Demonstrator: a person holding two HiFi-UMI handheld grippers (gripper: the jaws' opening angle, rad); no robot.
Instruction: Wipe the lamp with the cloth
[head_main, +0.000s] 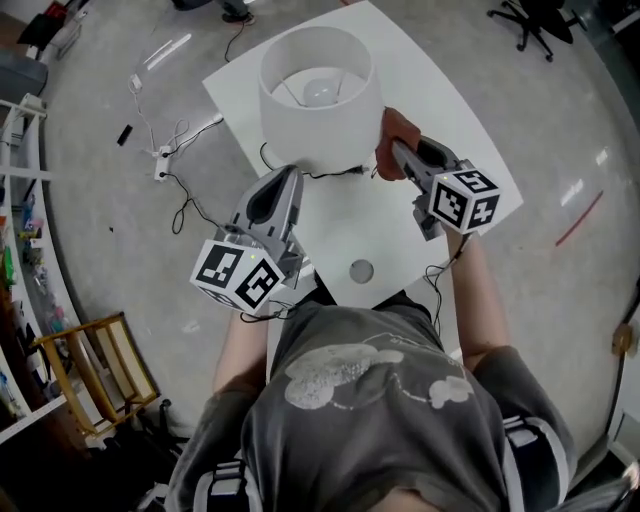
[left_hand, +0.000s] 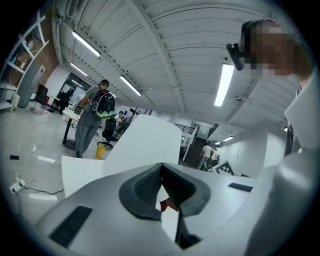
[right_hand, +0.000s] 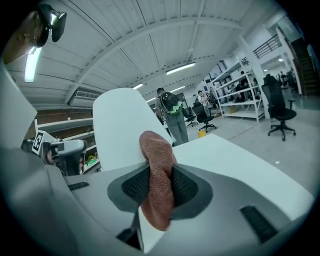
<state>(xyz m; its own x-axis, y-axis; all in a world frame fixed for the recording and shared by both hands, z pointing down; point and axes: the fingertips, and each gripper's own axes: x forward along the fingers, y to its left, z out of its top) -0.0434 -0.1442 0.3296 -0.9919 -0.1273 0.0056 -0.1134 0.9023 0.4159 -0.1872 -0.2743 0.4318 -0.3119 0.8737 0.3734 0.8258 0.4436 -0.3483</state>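
The white lamp (head_main: 318, 95) with its drum shade stands at the far part of the white table (head_main: 450, 110). A reddish-brown cloth (head_main: 396, 135) is pinched in my right gripper (head_main: 392, 150), just right of the shade's lower side, close to it or touching. In the right gripper view the cloth (right_hand: 156, 150) bulges up between the pads, with the shade (right_hand: 120, 130) right behind it. My left gripper (head_main: 289, 175) is shut and empty, its tips just short of the lamp base. In the left gripper view the shade (left_hand: 145, 142) rises beyond the shut jaws.
A black cable (head_main: 330, 173) runs across the table from the lamp base. A round grommet (head_main: 361, 270) sits near the table's front edge. On the floor at left lie a power strip and cords (head_main: 162, 158); a wooden chair (head_main: 95, 370) stands lower left.
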